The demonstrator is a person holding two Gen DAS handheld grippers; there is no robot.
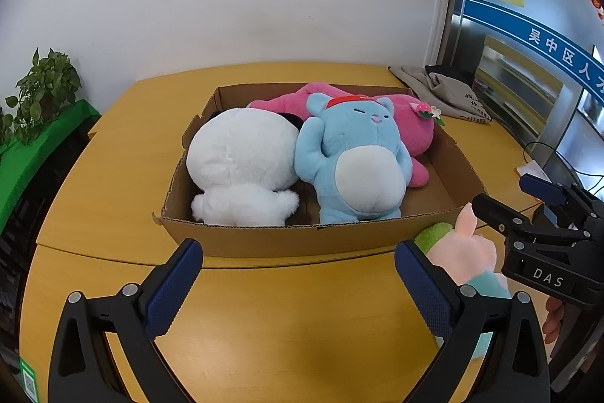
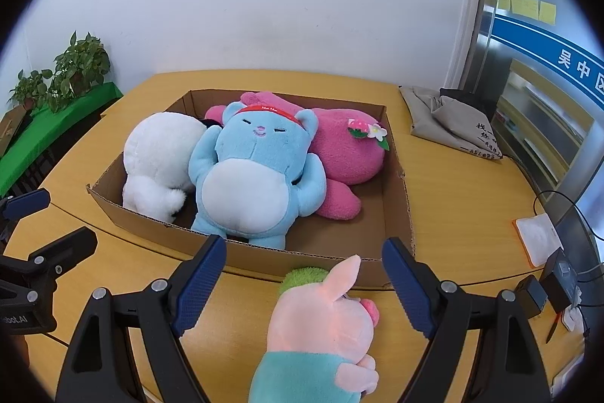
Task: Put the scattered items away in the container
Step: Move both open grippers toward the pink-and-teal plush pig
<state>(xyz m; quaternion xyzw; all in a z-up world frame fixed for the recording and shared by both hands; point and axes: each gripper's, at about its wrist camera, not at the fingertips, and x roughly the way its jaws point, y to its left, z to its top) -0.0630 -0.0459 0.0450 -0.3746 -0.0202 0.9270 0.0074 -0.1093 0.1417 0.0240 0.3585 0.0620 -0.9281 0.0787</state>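
Observation:
A cardboard box (image 1: 271, 237) (image 2: 158, 225) sits on the yellow table and holds a white plush (image 1: 241, 161) (image 2: 154, 157), a blue plush (image 1: 355, 157) (image 2: 253, 172) and a pink plush (image 1: 411, 131) (image 2: 347, 150). A pink pig plush in a teal top (image 2: 321, 323) (image 1: 464, 248) lies on the table just in front of the box's near right corner. My right gripper (image 2: 302, 282) is open with its fingers on either side of the pig's head, apart from it. My left gripper (image 1: 298, 286) is open and empty, left of the pig.
A grey cloth bag (image 1: 441, 89) (image 2: 449, 119) lies at the table's back right. A white pad (image 2: 536, 237), black adapters (image 2: 532, 293) and cables sit at the right edge. Potted plants (image 2: 75, 70) stand on a green shelf at left.

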